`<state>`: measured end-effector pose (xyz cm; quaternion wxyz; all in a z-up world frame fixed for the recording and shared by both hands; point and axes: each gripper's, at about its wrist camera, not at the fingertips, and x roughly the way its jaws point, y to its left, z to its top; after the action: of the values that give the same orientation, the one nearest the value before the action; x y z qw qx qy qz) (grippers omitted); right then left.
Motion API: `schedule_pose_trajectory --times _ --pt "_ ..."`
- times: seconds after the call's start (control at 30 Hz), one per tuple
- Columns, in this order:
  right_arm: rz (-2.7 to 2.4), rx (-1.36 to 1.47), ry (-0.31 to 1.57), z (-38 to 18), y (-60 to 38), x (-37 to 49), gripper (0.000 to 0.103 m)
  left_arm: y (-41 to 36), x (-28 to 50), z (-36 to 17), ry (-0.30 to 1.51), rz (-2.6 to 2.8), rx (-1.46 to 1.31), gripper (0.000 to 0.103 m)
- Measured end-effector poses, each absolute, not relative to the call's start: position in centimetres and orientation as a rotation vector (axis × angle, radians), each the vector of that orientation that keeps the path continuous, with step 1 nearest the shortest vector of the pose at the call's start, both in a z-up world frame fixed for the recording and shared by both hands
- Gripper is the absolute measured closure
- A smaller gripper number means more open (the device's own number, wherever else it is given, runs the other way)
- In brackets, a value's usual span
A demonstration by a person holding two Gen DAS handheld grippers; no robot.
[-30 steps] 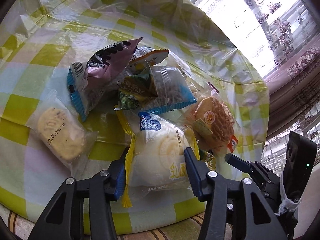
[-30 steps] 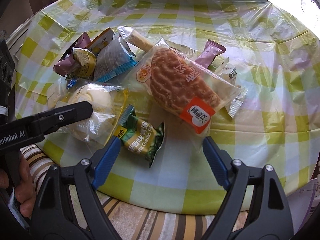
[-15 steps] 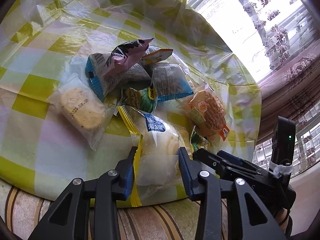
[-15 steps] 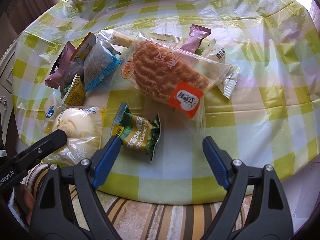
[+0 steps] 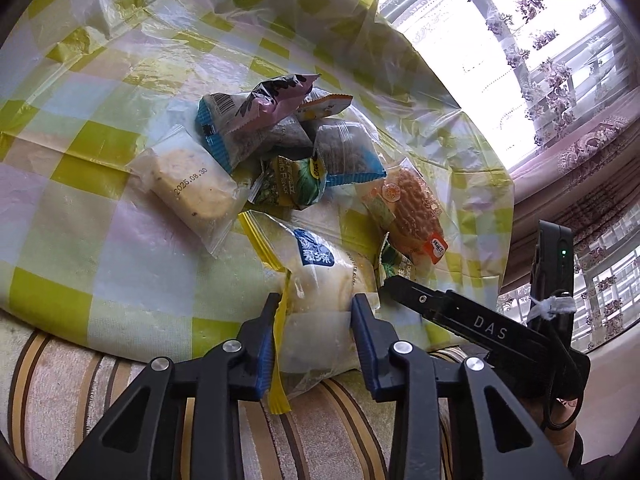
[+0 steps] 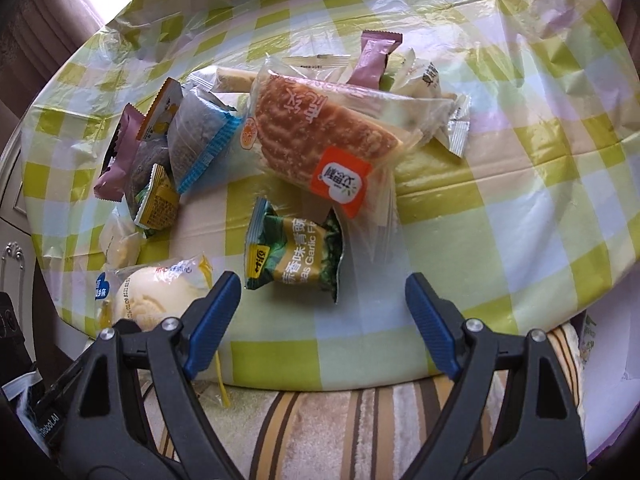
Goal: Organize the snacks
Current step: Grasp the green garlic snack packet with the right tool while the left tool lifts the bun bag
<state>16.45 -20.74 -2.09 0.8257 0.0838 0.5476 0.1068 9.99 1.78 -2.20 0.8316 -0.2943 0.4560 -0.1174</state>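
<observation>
Left wrist view: my left gripper (image 5: 316, 320) has just been closing, and its blue pads now pinch the white bun packet (image 5: 320, 280) at its near end, at the near edge of the checked plastic cloth (image 5: 100, 240). I judge this the pick-up step for that packet; next I need to lift it clear without dragging the heap. The wrap is thin, crinkly film with a yellow seam strip hanging loose, and the bun inside looks soft and round, so it could squash or slip. Beyond the bun packet lie a flat pale biscuit packet (image 5: 192, 184), a green foil pouch (image 5: 292, 184) and a blue-edged packet (image 5: 348, 152), all heaped together. The ridged brown bread packet (image 5: 412, 208) lies just right of the bun packet.

Right wrist view: my right gripper (image 6: 324, 312) stands wide and empty, hovering near a second green garlic-flavour pouch (image 6: 296, 256). The bun packet (image 6: 152, 296) lies left of that pouch, the ridged bread (image 6: 320, 132) beyond it.
</observation>
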Motion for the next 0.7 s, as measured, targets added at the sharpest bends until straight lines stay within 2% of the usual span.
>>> schedule_pose_trajectory --times 0.2,0.3,0.5,0.7 --pt "0.275 0.177 1.162 -2.2 -19.8 16.7 0.019 1.8 9.8 -2.2 0.968 -0.253 -0.624 0.068" --pt "0.276 0.184 1.144 -1.6 -19.5 16.1 0.031 1.9 9.8 -2.4 0.970 -0.257 -0.632 0.067" --pt "0.274 0.266 1.075 0.0 -22.4 13.3 0.031 1.6 9.9 -2.6 0.975 -0.279 -0.634 0.067" --pt "0.334 0.270 1.168 -2.2 -20.4 16.4 0.031 1.6 9.8 -2.7 0.973 -0.276 -0.642 0.067"
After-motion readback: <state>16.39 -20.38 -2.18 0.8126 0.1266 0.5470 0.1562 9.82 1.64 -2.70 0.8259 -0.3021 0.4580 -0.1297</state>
